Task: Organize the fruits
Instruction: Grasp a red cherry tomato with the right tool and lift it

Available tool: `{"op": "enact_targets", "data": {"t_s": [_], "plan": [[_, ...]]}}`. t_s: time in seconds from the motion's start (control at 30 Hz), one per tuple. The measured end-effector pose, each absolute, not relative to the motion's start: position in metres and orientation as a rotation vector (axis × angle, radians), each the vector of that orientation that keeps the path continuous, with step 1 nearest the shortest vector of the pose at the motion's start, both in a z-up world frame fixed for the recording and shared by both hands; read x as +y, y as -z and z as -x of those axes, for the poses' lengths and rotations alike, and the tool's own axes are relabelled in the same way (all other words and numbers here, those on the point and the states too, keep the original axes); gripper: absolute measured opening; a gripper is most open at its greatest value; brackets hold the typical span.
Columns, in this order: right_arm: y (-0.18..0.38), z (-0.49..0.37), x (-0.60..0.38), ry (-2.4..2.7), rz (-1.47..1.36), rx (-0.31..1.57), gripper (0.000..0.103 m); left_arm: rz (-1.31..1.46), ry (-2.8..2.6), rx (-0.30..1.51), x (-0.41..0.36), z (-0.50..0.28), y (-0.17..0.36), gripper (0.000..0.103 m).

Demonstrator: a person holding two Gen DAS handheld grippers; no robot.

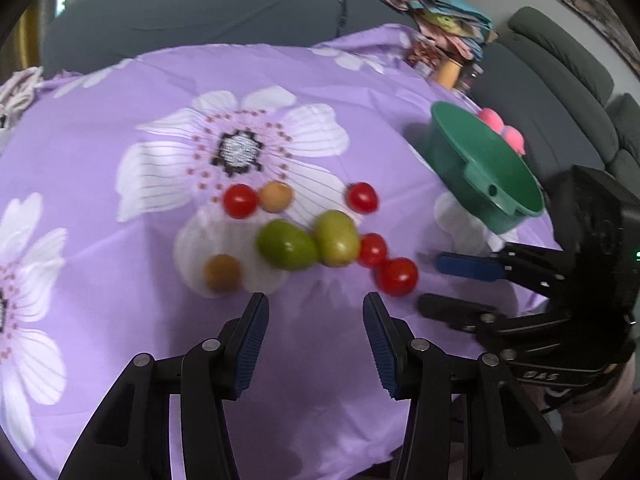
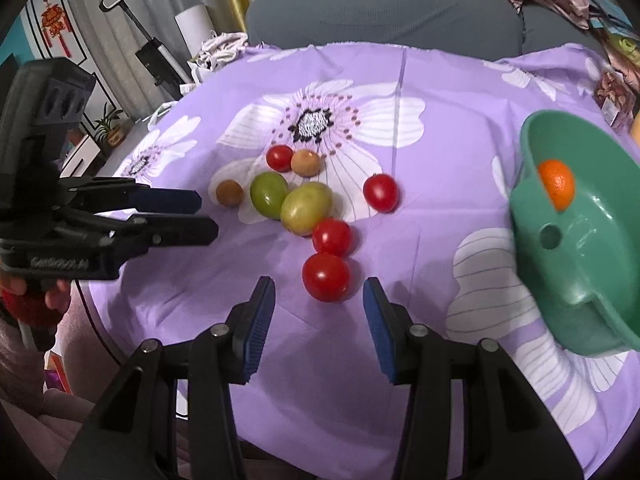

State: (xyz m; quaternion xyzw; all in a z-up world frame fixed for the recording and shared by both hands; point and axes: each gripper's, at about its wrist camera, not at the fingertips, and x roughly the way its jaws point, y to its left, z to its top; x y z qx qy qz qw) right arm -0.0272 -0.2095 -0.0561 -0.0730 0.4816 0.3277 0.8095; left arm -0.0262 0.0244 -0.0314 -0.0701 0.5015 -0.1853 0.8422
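Worktop: I see it draped in a purple cloth with white flowers; its near edge is cut off below both views.

Fruit, loose on the cloth, mid-worktop: four red tomatoes, two large green fruits touching each other, and two small brown fruits. From the left wrist all of these are blurred, so I cannot name the kinds for certain.

Green bowl: at the right edge of the worktop, partly cut off in the right view. One orange fruit shows inside; the rest of its inside I cannot make out. Pink rounded things sit behind its rim, mostly hidden.

Left tongs: parted, nothing between the pads, hanging over the cloth just short of the fruit.

Right tongs: parted, empty; the nearest tomato lies just ahead of the tips, untouched.

Person: only fingers under the left tongs' body show.
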Motion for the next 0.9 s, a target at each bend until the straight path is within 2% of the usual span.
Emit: {"op": "enact_targets", "data": {"t_s": [0.3,0.47,0.67,0.9], "plan": [[0.072,0.016,-0.2,-0.713,0.152,1.047,0.045,0.164,0.443,1.071,0.015,0.022,0.033,0.049],[0.078,0.013,-0.198,-0.709,0.159,1.057,0.031,0.125,0.422,1.069,0.011,0.021,0.032,0.049],[0.075,0.013,-0.21,-0.697,0.131,1.047,0.031,0.099,0.416,1.079,0.003,0.02,0.034,0.049],[0.041,0.018,-0.236,-0.676,0.106,0.946,0.031,0.083,0.467,1.092,-0.013,0.018,0.035,0.048]]}}
